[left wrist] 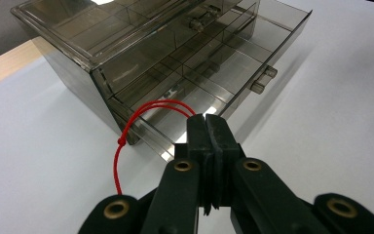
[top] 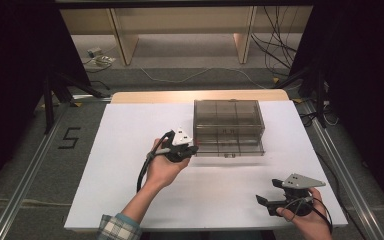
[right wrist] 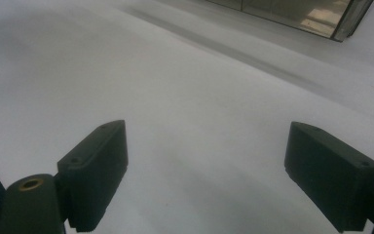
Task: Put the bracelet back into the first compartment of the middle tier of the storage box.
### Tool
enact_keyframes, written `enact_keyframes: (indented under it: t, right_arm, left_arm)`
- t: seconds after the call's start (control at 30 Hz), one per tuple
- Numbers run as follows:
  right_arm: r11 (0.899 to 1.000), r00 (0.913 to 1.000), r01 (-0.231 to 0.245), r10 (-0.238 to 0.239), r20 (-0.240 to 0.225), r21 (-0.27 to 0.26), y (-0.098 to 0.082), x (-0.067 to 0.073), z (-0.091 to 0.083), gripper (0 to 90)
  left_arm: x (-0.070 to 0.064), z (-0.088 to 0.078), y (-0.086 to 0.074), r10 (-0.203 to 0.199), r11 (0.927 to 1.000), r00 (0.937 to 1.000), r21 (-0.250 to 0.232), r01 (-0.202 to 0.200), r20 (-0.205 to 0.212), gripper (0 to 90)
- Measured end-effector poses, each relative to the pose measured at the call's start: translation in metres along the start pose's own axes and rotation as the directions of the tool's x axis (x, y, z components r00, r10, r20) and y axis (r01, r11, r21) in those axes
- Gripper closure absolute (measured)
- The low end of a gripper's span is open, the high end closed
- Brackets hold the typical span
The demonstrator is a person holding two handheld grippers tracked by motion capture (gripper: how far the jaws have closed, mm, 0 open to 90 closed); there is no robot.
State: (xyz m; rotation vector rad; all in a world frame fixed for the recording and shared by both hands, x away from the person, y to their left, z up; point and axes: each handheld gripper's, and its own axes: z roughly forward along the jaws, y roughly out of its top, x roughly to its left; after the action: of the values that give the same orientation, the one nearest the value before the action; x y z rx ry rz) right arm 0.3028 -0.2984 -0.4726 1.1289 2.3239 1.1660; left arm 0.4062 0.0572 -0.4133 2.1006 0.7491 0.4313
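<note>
A smoky clear drawer box with divided compartments stands at the middle back of the white table. Its lower drawer is pulled out a little, with the handle on its front. My left gripper hangs just left of the box's front corner. In the left gripper view its jaws are shut on a thin red cord, which loops out to the left with a small knot. My right gripper is open near the table's front right, with nothing between its fingers.
The white table top ends close in front of both hands. A corner of the box lies far ahead in the right gripper view. Beyond the table are black stands, floor cables and a wooden shelf.
</note>
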Motion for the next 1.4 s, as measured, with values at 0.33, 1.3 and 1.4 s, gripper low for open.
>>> enact_keyframes:
  t: [0.33,1.3,1.4]
  right_arm:
    - [1.000,1.0000,0.004,-0.004,-0.001,-0.002,0.000,0.000,0.000,16.8]
    - [1.000,1.0000,0.000,0.000,-0.002,0.000,0.000,0.000,0.000,16.8]
    - [1.000,1.0000,0.000,0.000,-0.003,0.000,0.000,0.000,0.000,16.8]
  left_arm:
    - [-0.001,0.004,0.004,0.007,1.0000,1.0000,0.002,-0.007,0.006,89.8]
    - [-0.005,0.018,0.014,0.028,0.9994,0.9993,0.021,-0.028,0.024,89.7]
    - [-0.005,0.020,0.015,0.029,0.9992,0.9993,0.025,-0.030,0.025,89.7]
